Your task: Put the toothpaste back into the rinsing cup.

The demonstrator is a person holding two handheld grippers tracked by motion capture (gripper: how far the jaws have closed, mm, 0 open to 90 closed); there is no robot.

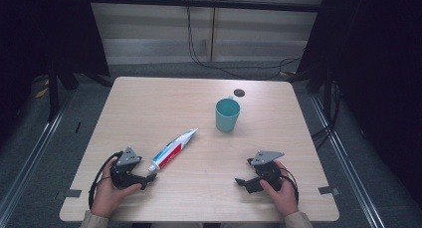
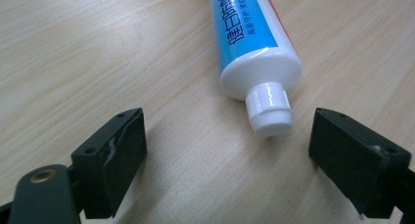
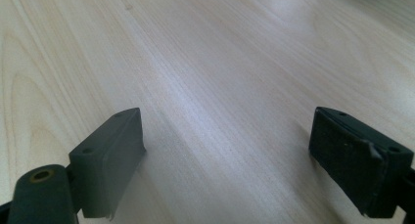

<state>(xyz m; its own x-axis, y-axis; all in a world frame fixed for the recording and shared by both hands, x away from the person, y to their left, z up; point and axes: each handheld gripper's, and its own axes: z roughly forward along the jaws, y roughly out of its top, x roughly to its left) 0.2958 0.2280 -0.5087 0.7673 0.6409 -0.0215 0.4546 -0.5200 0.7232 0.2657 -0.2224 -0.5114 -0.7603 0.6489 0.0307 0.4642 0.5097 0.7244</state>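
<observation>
A toothpaste tube (image 1: 173, 149), white with blue and red print, lies slanted on the wooden table (image 1: 149, 103), its white cap toward the near left. My left gripper (image 1: 149, 179) rests on the table just short of that cap, held by a hand. In the left gripper view the tube (image 2: 254, 43) and its cap (image 2: 268, 109) sit a little ahead of my open jaws, my left gripper (image 2: 227, 153) touching nothing. A teal cup (image 1: 227, 115) stands upright at the centre right. My right gripper (image 1: 240, 182) lies near the front right edge, open over bare wood (image 3: 220, 87).
A small dark round disc (image 1: 239, 93) lies behind the cup near the far edge. Cables hang from the wall and run across the floor beyond the table. Dark stands flank both sides, and metal floor rails run along left and right.
</observation>
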